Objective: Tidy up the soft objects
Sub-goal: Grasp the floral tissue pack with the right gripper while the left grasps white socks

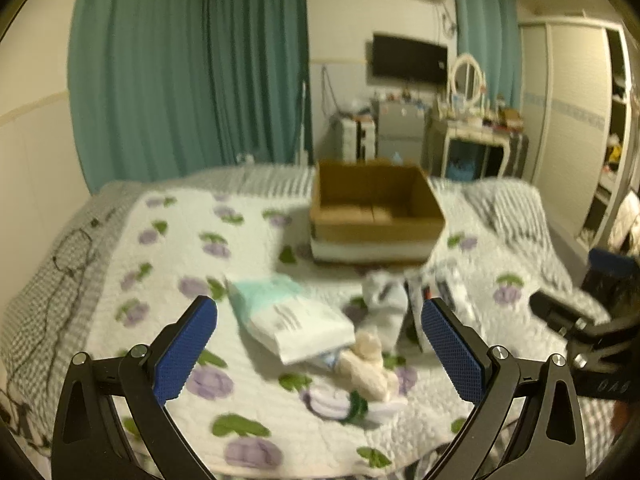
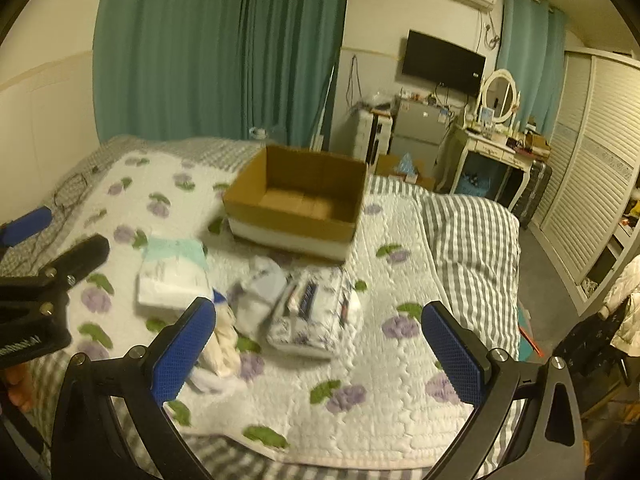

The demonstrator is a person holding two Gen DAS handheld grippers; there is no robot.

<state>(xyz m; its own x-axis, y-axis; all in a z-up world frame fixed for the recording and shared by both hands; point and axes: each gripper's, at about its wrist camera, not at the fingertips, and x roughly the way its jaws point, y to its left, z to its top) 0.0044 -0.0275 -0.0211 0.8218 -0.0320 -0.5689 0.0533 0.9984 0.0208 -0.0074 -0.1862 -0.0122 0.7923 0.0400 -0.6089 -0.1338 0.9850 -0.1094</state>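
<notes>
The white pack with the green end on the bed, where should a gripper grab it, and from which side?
Probably across its narrow width near the white end, coming from above. The diaper pack lies flat on the quilt, long and pillow-shaped, squashy enough to pinch. The left gripper is open, nearest it, with the cream plush toy against that end.

I am finding almost nothing legible. At nine o'clock in my right wrist view, the black plastic body of my left gripper (image 2: 30, 320) is carrying a strip of white lettering, cut off and smeared, seemingly ending in "AI"; I cannot read the rest. At four o'clock in my left wrist view, the black housing of my right gripper (image 1: 600, 356) is bearing pale marks too blurred to read. The white-and-mint soft pack (image 1: 286, 318) and the floral-printed plastic pack (image 2: 312, 312) are showing printing I cannot make out.
</notes>
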